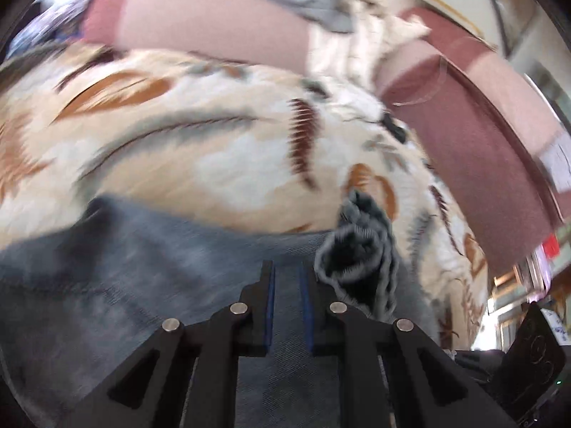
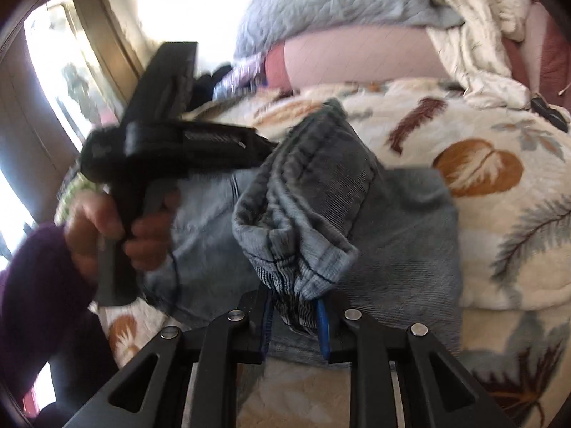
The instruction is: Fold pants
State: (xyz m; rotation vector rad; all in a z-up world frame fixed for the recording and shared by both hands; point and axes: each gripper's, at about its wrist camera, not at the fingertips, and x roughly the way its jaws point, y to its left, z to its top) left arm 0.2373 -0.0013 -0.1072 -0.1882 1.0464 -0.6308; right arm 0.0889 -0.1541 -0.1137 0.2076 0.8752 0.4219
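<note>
**Jeans bunched on the leaf-print bedspread**

Between the blue-padded fingers of the right gripper (image 2: 295, 315), nearest its camera, sits a gathered fold of the faded blue-grey denim pants (image 2: 403, 249); the jaws pinch that ribbed, bunched edge, which rises from them in a crumpled hump. Under and beyond the hump, the remaining denim lies flat across the cream quilted bedspread with brown and grey leaf prints (image 2: 499, 235).

Left of the bunch in the right wrist view, a bare hand (image 2: 107, 228) below a purple sleeve grips the handle of the black left gripper (image 2: 266, 144), whose tip points at the raised fold; whether it touches the cloth cannot be told through the blur. From its own camera, the left gripper (image 1: 287, 306) shows its fingers standing slightly apart with nothing between them, flat denim (image 1: 142, 267) directly beneath, and the dark crumpled bunch just to the right.

Farther off, a pink pillow (image 2: 357, 57) lies at the bed's head, a grey quilted blanket (image 2: 321, 3) is draped over it, and a rumpled cream cloth (image 2: 471, 39) lies beside them.
</note>
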